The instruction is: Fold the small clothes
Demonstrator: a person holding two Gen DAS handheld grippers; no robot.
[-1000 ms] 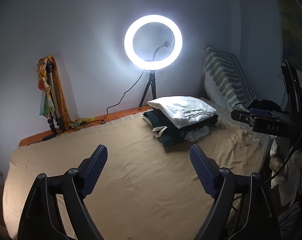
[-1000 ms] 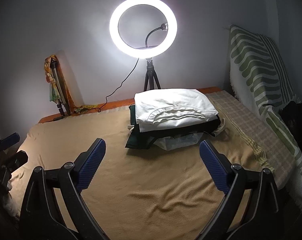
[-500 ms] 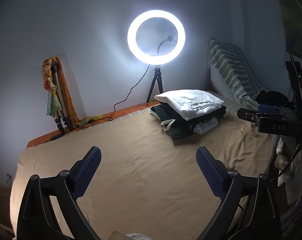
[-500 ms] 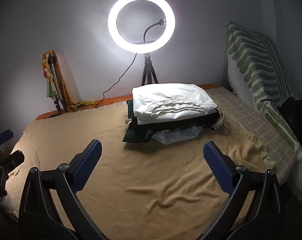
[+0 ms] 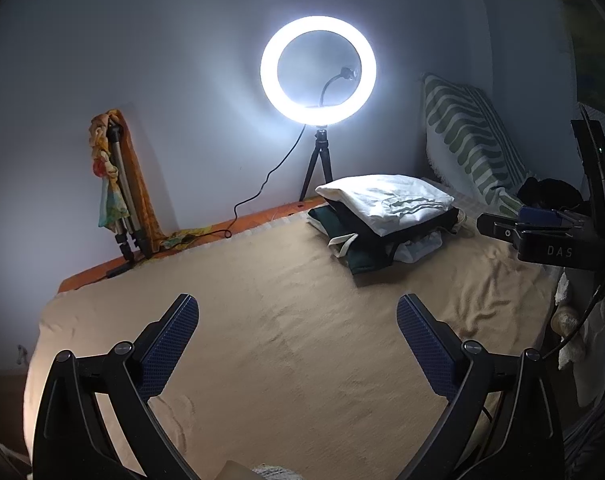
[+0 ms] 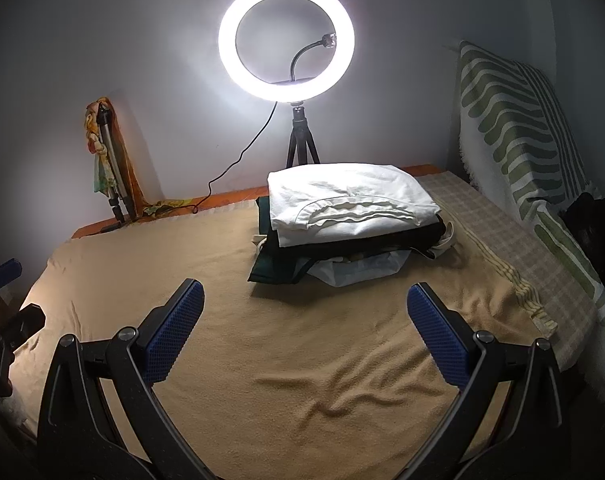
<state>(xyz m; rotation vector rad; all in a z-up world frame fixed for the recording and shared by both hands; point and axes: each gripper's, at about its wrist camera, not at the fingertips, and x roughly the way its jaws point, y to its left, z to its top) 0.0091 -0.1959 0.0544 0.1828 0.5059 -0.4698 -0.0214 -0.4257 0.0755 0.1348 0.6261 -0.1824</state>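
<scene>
Ring light (image 6: pixel 285 40) on tripod, lit, at the bed's far edge; folded tripod (image 6: pixel 112 168) draped with cloth near the far-left corner; striped blanket (image 6: pixel 518 128) along the right edge. Stack of folded clothes (image 6: pixel 346 224), white piece on top, long axis across the bed (image 6: pixel 302 380), near the far edge. Tan cover, pale wall. Left gripper (image 5: pixel 298 344) and right gripper (image 6: pixel 304 330): fingers spread, empty.

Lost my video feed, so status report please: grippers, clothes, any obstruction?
Left gripper open, empty. Right gripper open, empty. Folded clothes stack on the beige blanket, white garment on top, untouched. Nothing between grippers and stack.
</scene>
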